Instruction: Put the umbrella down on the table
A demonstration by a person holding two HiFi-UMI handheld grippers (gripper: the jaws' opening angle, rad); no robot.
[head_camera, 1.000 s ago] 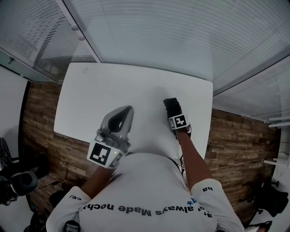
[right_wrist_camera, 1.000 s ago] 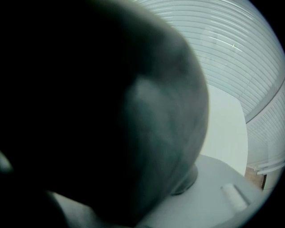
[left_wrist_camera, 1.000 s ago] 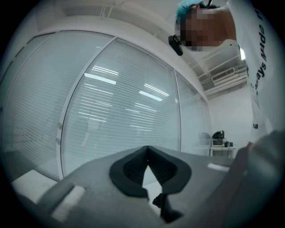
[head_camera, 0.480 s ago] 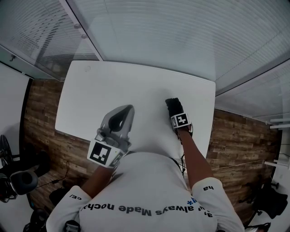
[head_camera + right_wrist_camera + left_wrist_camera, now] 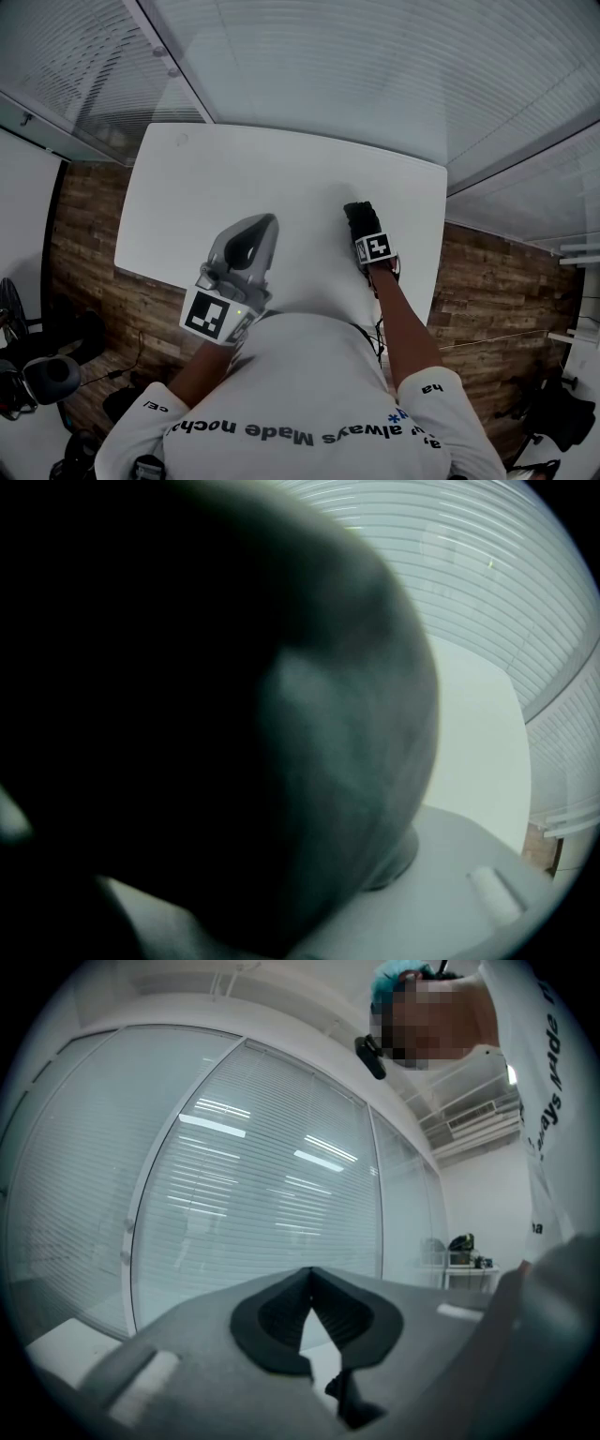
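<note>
A dark folded umbrella (image 5: 355, 217) rests on the white table (image 5: 234, 178) right of the middle. My right gripper (image 5: 362, 232) points steeply down onto it, marker cube toward me. In the right gripper view the umbrella (image 5: 281, 714) fills most of the picture and lies against the one grey jaw that shows; the other jaw is hidden behind it. These jaws have just been opening a little, with the umbrella between them. My left gripper (image 5: 264, 227) hovers level over the table's near edge, its tips (image 5: 310, 1275) together with nothing between them.
Glass walls with blinds (image 5: 375, 75) close off the far side of the table. Wooden floor (image 5: 84, 244) shows on the left and right. Dark gear (image 5: 42, 375) lies on the floor at the left. A small desk (image 5: 464, 1262) stands far off in the left gripper view.
Neither gripper has visibly moved. The head camera has shifted slightly, so the table sits a touch further right in the picture.
</note>
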